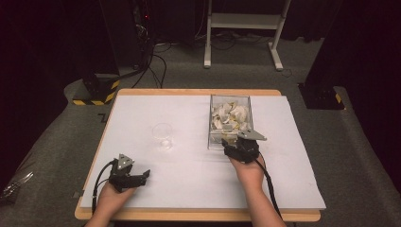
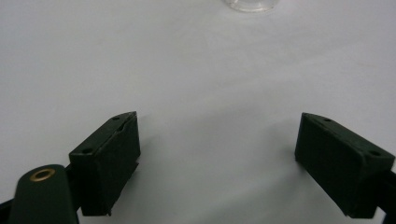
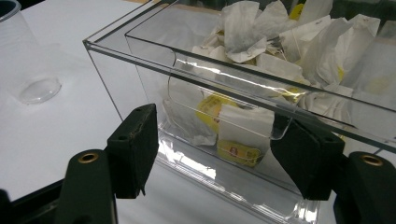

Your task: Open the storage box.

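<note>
The right gripper (image 3: 212, 154) is held wide apart at the clear bin (image 1: 230, 122); the left gripper (image 2: 217, 158), at seven o'clock, is likewise spread. The tea bags (image 3: 243, 135) are judged light, soft and tearable, best pinched at a paper edge.

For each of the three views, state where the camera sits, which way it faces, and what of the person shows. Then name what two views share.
High view: above the person's side, looking forward and down at the white table; both forearms, left tongs and right tongs show.
Left gripper view: rides the left tongs, open, low over bare table.
Right gripper view: rides the right tongs, open, facing the clear box of tea bags.
Shared: the clear cup.
</note>
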Tool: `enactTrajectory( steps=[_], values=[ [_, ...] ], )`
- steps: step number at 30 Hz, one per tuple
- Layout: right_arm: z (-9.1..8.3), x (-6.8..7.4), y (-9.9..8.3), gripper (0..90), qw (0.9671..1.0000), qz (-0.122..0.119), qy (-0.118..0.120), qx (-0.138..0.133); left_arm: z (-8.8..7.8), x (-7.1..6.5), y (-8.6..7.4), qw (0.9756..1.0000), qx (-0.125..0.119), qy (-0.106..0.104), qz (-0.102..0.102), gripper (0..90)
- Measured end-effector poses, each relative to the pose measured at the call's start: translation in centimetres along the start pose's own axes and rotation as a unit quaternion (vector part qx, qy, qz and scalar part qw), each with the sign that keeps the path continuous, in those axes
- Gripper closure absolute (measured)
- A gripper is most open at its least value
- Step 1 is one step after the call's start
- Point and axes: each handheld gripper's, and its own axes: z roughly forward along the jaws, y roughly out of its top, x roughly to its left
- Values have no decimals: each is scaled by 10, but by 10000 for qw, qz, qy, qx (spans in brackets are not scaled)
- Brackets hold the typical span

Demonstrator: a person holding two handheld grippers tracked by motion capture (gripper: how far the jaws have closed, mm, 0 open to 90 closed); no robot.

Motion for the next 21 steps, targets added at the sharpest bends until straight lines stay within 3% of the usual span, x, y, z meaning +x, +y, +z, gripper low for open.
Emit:
enactTrajectory(
  steps=[21],
  values=[
    [-13,8,-11,347,9999,-19,-22,-109,0,0,0,10000,1,0,6,145]
  ],
)
